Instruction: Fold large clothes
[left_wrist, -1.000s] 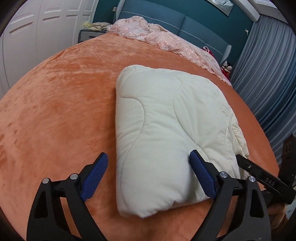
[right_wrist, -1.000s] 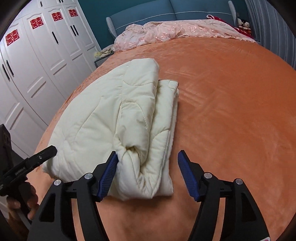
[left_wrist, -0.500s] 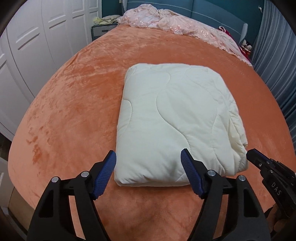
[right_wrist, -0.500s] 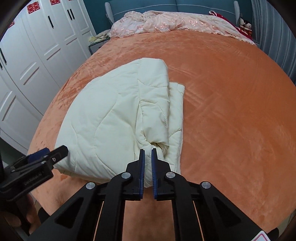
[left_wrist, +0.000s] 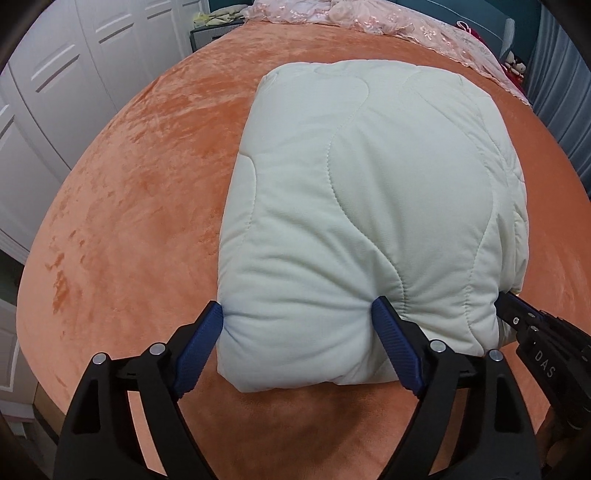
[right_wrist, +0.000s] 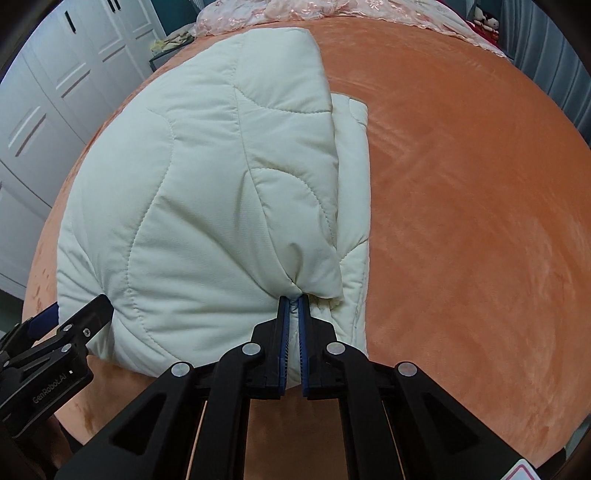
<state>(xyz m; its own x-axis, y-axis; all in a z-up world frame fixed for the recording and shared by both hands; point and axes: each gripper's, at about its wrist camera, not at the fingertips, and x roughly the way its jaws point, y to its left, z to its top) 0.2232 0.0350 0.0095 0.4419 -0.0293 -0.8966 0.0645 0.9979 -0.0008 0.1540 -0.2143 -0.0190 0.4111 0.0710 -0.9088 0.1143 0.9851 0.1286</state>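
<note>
A cream quilted comforter (left_wrist: 351, 184) lies folded into a thick pad on the orange bed cover (left_wrist: 129, 184). My left gripper (left_wrist: 299, 317) straddles its near left corner with wide jaws that are opening. The thick folded edge fills the gap, and both blue pads dent it. In the right wrist view the same comforter (right_wrist: 203, 184) shows its layered right side. My right gripper (right_wrist: 294, 301) is shut on a pinch of the near edge there. The right gripper's tip (left_wrist: 517, 314) also shows at the comforter's right corner, and the left gripper (right_wrist: 92, 310) at its left corner.
Pink lace bedding (left_wrist: 369, 14) is heaped along the head of the bed before a blue headboard. White wardrobe doors (left_wrist: 55, 74) stand to the left and a grey curtain (left_wrist: 561, 92) to the right. The bed cover (right_wrist: 461, 221) lies bare to the comforter's right.
Both grippers moved in onto the comforter's near edge. The right one closed and now pinches the fabric. The left one now has the left corner between its pads.
</note>
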